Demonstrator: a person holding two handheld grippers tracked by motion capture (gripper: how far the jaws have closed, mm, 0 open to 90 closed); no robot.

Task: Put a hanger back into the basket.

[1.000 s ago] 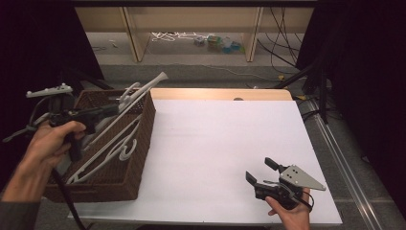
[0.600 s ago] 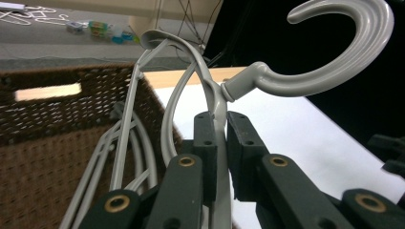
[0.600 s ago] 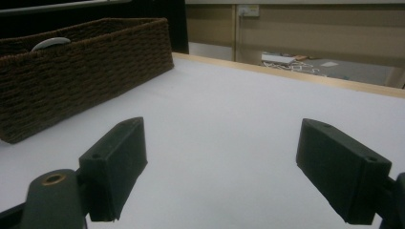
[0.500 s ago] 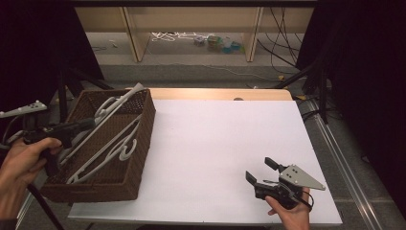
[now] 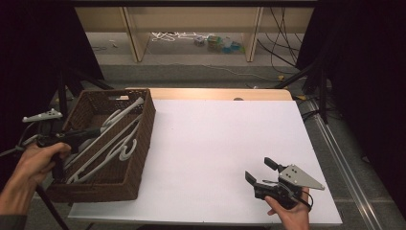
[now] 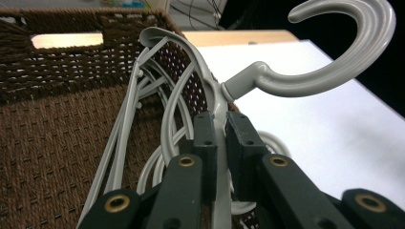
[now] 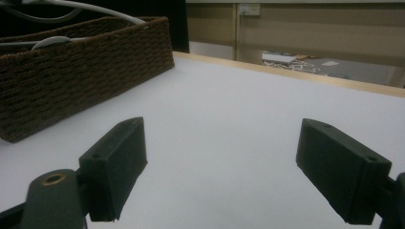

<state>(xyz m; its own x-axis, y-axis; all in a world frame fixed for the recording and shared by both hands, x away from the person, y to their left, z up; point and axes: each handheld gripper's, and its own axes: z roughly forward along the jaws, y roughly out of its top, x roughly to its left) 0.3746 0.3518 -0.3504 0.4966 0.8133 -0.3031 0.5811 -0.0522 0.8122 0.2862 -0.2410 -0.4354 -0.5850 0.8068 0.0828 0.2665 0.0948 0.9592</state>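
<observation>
A: Nearest ground first. What's the surface?

B: White table top point(image 5: 215, 158), matte, bare across the middle. Right gripper point(image 5: 262, 172) sits low at the near right corner, held in the right hand point(image 5: 289, 213); jaws spread wide, nothing between them. In the right gripper view they frame bare white board.

A: And the left side?

B: Brown wicker basket point(image 5: 139, 158) on the table's left edge. Left hand point(image 5: 36, 163) holds the left gripper point(image 6: 220, 143) over it, jaws clamped on the neck of a grey plastic hanger point(image 6: 305, 71), just below its hook. That hanger lies partly in the basket, hook end raised over the basket's rim toward the table; more grey hangers point(image 5: 103, 153) lie slantwise inside.

A: Farther back?

B: A strip of bare wood point(image 5: 210, 93) at the table's far edge. Beyond it grey floor, a low wooden shelf frame point(image 5: 191, 24) with white cords and small coloured items under it. Black drapes point(image 5: 364, 57) either side, cables trailing at right.
</observation>
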